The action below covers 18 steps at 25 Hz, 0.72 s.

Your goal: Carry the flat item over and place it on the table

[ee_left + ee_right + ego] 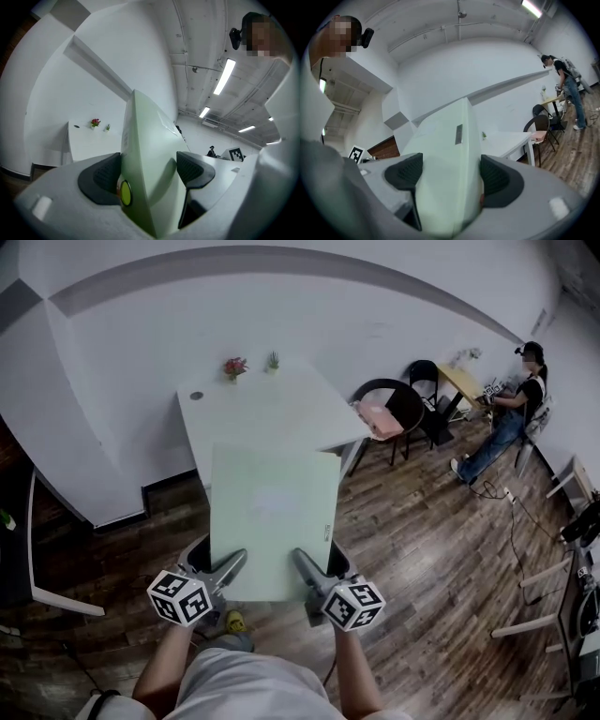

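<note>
A pale green flat board (272, 517) is held level in front of me, its far edge overlapping the near edge of the white table (253, 409). My left gripper (230, 568) is shut on the board's near left edge, and my right gripper (305, 566) is shut on its near right edge. In the left gripper view the board (150, 159) stands edge-on between the dark pads (101, 176). The right gripper view shows the board (450, 173) clamped between both pads (499, 180), with the table (506, 140) beyond.
On the table's far edge stand a small red flower pot (234, 367) and a small green plant (273, 361). A black chair with a pink cushion (380, 416) stands right of the table. A person (511, 413) sits far right. Wooden floor lies below.
</note>
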{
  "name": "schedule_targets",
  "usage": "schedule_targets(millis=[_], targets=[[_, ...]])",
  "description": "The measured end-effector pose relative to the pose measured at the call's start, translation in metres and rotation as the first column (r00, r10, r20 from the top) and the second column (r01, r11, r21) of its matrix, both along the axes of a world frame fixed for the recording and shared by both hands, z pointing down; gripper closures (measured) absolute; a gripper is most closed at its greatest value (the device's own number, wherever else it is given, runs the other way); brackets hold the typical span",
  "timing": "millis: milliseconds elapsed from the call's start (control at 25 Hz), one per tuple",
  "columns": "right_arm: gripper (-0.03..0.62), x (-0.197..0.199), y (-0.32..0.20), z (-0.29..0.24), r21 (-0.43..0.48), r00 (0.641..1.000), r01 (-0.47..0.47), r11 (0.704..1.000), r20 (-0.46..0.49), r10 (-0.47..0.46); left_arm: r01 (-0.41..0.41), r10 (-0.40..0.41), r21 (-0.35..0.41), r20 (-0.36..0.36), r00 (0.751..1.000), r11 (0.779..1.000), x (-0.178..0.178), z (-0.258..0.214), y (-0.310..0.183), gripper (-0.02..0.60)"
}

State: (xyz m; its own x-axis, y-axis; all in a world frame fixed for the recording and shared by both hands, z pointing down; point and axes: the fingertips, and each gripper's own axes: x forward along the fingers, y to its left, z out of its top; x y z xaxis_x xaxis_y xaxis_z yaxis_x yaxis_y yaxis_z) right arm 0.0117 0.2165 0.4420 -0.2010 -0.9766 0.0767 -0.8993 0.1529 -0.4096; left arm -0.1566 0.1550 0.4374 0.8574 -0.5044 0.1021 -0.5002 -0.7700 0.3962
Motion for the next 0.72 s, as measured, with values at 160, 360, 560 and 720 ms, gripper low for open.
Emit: schedule_targets(millis=[160,360,560,720], targets=[[0.214,-0.006,-0.049,-0.006,-0.004,1.0,-0.008,1.0,-0.009,0.008,-0.009,0.009,-0.005,-0.01,1.0,1.0,-0.005,-0.004,-0.05,0.204],[0.214,-0.011,-0.097,-0.008,0.004,1.0,-0.026,1.0,-0.014,0.026,-0.027,0.027,0.003,-0.015,1.0,1.0,-0.009,-0.005,-0.102,0.204],[0.214,-0.01,-0.129,-0.003,-0.002,0.999,-0.035,0.999,-0.022,0.035,-0.035,0.035,-0.005,-0.021,0.999,0.999,-0.007,0.001,-0.134,0.204],[0.214,-0.005,-0.154,-0.002,-0.003,0.999,-0.031,1.0,-0.024,0.031,-0.031,0.031,-0.005,-0.023,0.999,1.0,-0.003,0.002,-0.159,0.204]])
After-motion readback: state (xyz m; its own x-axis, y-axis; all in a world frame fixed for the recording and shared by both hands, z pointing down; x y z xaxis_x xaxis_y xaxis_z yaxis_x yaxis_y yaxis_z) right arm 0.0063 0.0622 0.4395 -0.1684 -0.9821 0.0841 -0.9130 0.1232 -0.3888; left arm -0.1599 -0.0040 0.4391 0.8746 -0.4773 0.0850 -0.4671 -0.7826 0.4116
